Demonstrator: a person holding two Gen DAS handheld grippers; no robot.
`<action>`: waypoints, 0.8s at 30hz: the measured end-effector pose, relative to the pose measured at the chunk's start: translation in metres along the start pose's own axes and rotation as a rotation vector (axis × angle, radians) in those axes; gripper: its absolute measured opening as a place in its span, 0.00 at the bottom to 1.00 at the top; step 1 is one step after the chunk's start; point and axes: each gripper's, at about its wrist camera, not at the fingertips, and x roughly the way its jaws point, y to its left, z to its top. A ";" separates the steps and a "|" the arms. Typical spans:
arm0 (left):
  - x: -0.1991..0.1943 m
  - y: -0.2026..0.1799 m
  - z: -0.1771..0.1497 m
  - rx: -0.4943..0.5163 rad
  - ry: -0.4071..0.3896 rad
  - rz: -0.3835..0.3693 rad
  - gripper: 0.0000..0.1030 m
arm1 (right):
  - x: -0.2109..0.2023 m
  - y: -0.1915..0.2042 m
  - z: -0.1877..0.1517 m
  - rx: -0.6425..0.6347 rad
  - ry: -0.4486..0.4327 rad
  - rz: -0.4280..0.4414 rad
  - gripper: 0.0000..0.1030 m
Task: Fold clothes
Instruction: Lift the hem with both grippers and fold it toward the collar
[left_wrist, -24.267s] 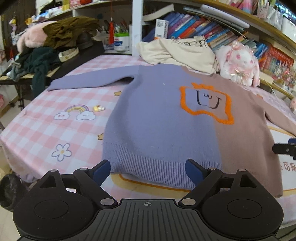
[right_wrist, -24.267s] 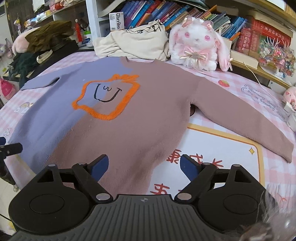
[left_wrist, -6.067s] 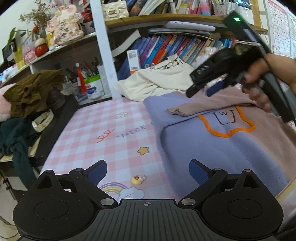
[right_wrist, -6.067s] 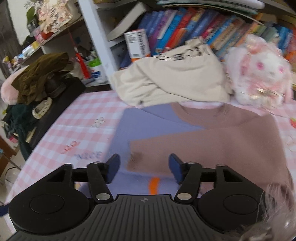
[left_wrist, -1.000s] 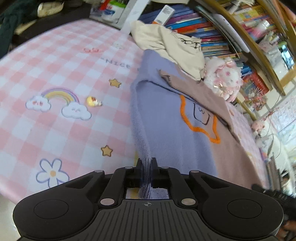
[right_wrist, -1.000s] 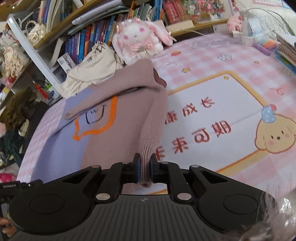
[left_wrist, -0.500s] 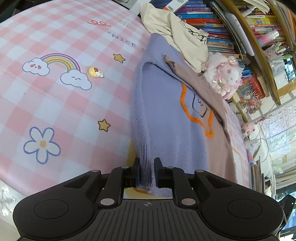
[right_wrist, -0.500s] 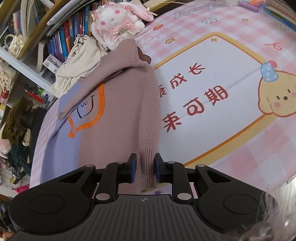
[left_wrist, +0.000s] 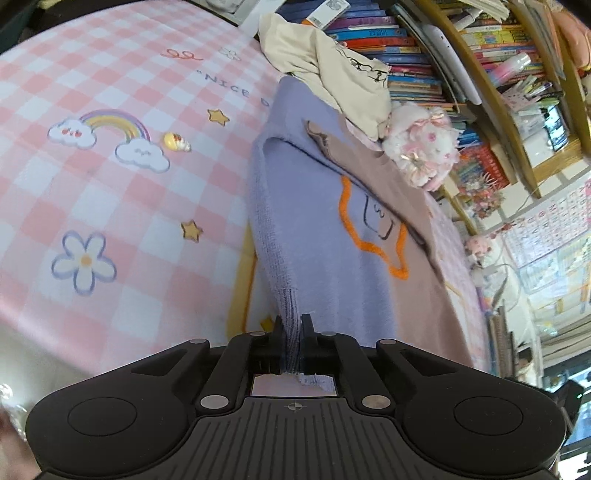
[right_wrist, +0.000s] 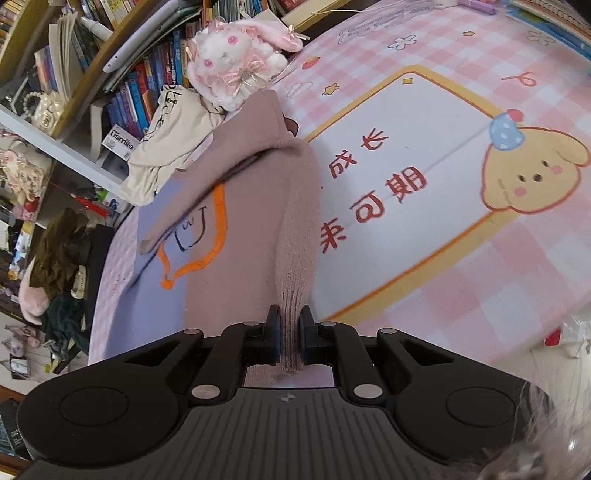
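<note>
Jaws reclosed; sweater (left_wrist: 325, 236) hem corners hidden inside.

We lose the sweater's (left_wrist: 317, 236) hem between each gripper's pads. Book spines (right_wrist: 147, 88) blur unreadably, and the cream garment (left_wrist: 343, 77) hides its collar.

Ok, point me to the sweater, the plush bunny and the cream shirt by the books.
sweater (left_wrist: 317, 221), left wrist view, on its purple front panel.
plush bunny (right_wrist: 236, 74), right wrist view, on its white face.
cream shirt (left_wrist: 332, 74), left wrist view, on the crumpled middle.
</note>
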 end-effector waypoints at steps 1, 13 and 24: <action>-0.003 0.000 -0.003 -0.010 0.000 -0.012 0.04 | -0.004 -0.001 -0.002 -0.001 0.002 0.002 0.08; -0.030 0.000 -0.055 -0.050 0.052 -0.030 0.04 | -0.048 -0.022 -0.036 -0.016 0.066 -0.003 0.08; -0.040 0.000 -0.064 -0.115 0.035 -0.099 0.04 | -0.069 -0.035 -0.044 0.060 0.093 0.045 0.08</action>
